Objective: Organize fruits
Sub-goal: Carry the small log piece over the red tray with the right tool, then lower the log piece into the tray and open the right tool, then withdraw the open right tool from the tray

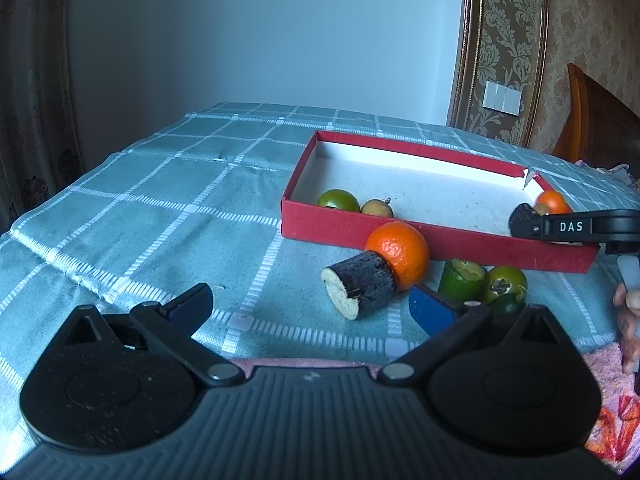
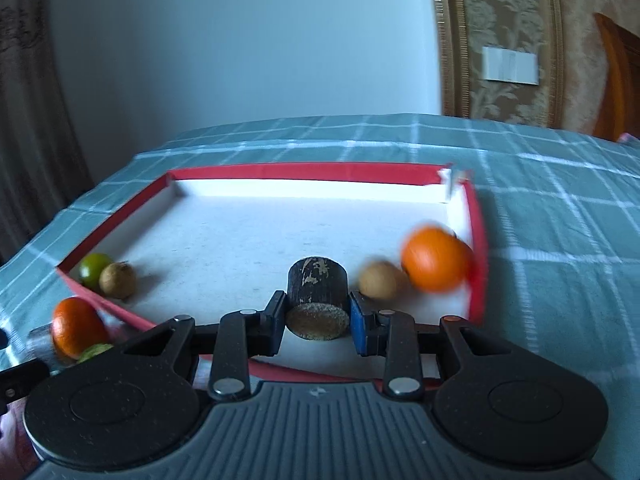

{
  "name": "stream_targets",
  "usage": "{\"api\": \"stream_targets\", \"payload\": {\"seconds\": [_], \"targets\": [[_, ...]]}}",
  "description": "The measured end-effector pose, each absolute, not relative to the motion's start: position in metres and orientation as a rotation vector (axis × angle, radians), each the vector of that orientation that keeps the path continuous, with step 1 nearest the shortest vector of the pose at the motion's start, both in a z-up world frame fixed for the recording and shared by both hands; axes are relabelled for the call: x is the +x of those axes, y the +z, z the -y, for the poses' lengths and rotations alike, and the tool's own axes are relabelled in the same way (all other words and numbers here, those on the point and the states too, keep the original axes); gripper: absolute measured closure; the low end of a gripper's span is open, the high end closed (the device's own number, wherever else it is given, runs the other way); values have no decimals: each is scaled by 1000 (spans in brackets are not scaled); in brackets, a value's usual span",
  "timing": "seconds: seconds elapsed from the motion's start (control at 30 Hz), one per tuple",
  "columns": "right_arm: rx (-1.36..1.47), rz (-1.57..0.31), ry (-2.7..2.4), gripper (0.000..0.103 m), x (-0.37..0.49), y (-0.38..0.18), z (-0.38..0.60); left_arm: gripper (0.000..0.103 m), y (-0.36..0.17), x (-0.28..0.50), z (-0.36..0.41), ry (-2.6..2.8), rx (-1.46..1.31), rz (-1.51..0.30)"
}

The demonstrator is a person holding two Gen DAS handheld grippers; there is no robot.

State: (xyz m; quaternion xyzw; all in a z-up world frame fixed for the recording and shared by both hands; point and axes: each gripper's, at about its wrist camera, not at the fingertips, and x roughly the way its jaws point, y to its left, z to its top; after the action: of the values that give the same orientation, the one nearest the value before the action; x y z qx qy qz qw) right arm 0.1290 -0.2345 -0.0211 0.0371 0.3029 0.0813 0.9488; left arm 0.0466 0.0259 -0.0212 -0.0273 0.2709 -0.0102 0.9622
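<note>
- Fruits lie partly in the red box (image 1: 400, 236), partly on the bench (image 1: 160, 208) before it.
- Right tongs (image 2: 318, 322) grip a dark cane piece (image 2: 317, 280) above the box floor, beside a longan (image 2: 378, 280).
- Left tongs (image 1: 310, 304) stand wide open and empty, near another cane piece (image 1: 360, 286) and an orange (image 1: 398, 252).

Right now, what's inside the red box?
Inside the red box: a green citrus beside a longan at one end, an orange and another longan at the other. The right gripper holds a dark sugarcane piece over it, covering the floor underneath.

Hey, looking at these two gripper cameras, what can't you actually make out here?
- Left wrist view: green fruits partly hidden behind the left gripper.
- Right wrist view: orange in the red box blurred.
- Right wrist view: green fruit mostly hidden behind the right gripper.
</note>
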Motion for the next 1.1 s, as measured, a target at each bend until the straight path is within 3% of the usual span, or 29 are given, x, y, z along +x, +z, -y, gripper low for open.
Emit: {"api": "stream_targets", "payload": {"seconds": [0.13, 0.23, 0.33, 0.4, 0.67, 0.8, 1.1], "targets": [[81, -621, 172, 71, 130, -21, 238, 0, -22, 48, -27, -17, -55, -550], [80, -620, 192, 64, 127, -20, 237, 0, -21, 48, -28, -14, -58, -551], [72, -610, 197, 54, 120, -17, 236, 0, -22, 48, -29, -16, -58, -551], [65, -598, 171, 40, 115, -15, 237, 0, -21, 48, -29, -15, -58, -550], [133, -563, 174, 39, 82, 0, 265, 0, -21, 47, -29, -13, -58, -547], [174, -532, 169, 32, 55, 4, 283, 0, -20, 46, -29, -17, -58, -546], [417, -543, 152, 31, 39, -28, 333, 0, -20, 44, -27, -22, -50, -541]]}}
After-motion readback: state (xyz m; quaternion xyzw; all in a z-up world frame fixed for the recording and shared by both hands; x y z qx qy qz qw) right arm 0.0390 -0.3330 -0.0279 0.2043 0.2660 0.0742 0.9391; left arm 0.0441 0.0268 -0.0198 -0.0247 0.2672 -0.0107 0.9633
